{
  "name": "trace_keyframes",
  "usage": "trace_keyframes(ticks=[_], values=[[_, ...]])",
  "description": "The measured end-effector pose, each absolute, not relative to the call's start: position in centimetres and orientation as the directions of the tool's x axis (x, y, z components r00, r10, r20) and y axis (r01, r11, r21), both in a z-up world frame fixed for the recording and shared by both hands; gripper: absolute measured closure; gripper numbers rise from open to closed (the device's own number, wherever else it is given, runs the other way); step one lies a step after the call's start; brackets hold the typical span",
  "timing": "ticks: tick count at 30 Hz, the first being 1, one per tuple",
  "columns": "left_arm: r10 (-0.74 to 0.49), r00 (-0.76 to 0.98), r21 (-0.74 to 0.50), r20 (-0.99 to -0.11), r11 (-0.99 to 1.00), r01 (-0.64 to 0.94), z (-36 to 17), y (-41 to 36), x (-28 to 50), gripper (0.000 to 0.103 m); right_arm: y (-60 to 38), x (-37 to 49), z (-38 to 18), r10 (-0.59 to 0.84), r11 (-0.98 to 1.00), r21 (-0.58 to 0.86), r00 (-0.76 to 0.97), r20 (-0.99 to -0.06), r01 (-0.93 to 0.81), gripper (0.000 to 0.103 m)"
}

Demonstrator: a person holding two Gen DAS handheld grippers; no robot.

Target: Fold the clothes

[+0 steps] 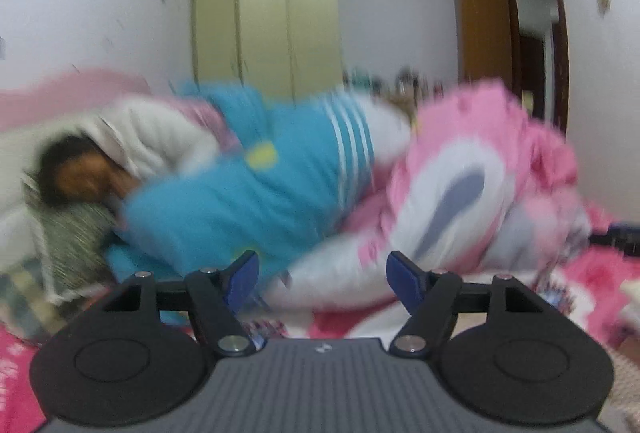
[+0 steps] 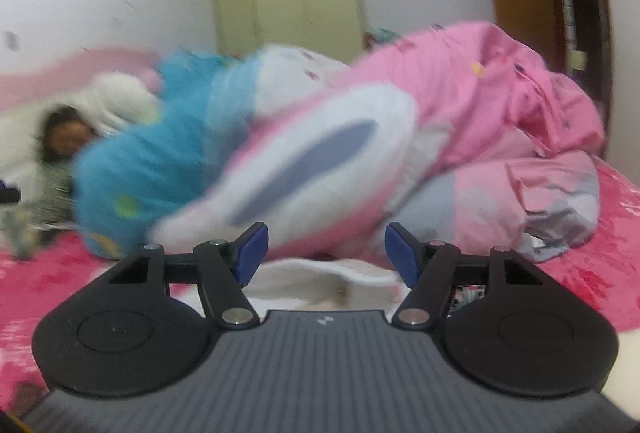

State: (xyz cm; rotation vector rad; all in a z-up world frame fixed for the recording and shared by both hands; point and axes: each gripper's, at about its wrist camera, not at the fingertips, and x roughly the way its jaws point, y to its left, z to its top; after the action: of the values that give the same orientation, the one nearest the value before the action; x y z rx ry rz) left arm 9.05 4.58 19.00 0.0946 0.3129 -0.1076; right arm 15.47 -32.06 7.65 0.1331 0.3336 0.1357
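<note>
My left gripper has its jaws spread, and nothing sits between the blue pads. My right gripper is likewise spread and pinches nothing. Both point across the bed, which carries a deep pink patterned cover.

The garment to fold, a pale white piece of clothing, lies on the bed cover just beyond the right gripper's fingertips, near the bed's near edge. Motion blur hides its shape and type. In the left wrist view, a pale fabric strip shows on the cover below the right-hand finger; I cannot tell whether it is the same garment.

Obstructions: a large bundle of bedding occupies the middle of the bed directly ahead of both grippers. It consists of a pink quilt with a white and grey-blue oval patch and a blue quilt with white stripes. The pink quilt reaches toward the bed's right side; the blue one lies to its left.

A person lies at the far left of the bed in a white hooded top, head on a striped pillow, partly behind the blue quilt.

Behind the bed stand a cream wardrobe against the white wall and, far right, a brown door frame. A dark object rests at the bed's right edge; blur prevents identification.
</note>
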Motion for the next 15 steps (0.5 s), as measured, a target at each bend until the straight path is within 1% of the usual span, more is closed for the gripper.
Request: trace_keyframes(ticks=[3,7,8,11,13,15], values=[[-0.072,0.97,0.076,-0.232,0.993,0.092,22.8,7.0,2.2,0.03,-31.9,11.3,9.3,0.276,0.95,0.225,0.918,-0.284,-0.216,0.037],[-0.063,0.979,0.049,-0.192,0.996,0.073,25.8,10.2,-5.3,0.022,-30.5,6.9,10.9,0.47,0.861,0.352,0.838,-0.277,-0.366,0.037],[-0.061,0.978,0.04,-0.2,0.997,0.071,25.7,10.8,-6.7,0.02,-29.6,6.3,10.7,0.511,0.837,0.376,0.812,-0.281,-0.397,0.037],[-0.072,0.964,0.012,-0.255,0.997,0.078,23.5,12.2,-9.8,0.019,-25.4,4.9,8.7,0.622,0.771,0.408,0.713,-0.324,-0.488,0.037],[-0.106,0.939,-0.018,-0.326,0.994,0.106,20.1,12.7,-10.7,0.019,-22.1,4.0,6.4,0.668,0.742,0.402,0.645,-0.37,-0.537,0.037],[-0.168,0.892,-0.071,-0.42,0.986,0.152,15.2,12.9,-10.9,0.019,-19.2,3.4,4.3,0.707,0.707,0.407,0.572,-0.415,-0.579,0.038]])
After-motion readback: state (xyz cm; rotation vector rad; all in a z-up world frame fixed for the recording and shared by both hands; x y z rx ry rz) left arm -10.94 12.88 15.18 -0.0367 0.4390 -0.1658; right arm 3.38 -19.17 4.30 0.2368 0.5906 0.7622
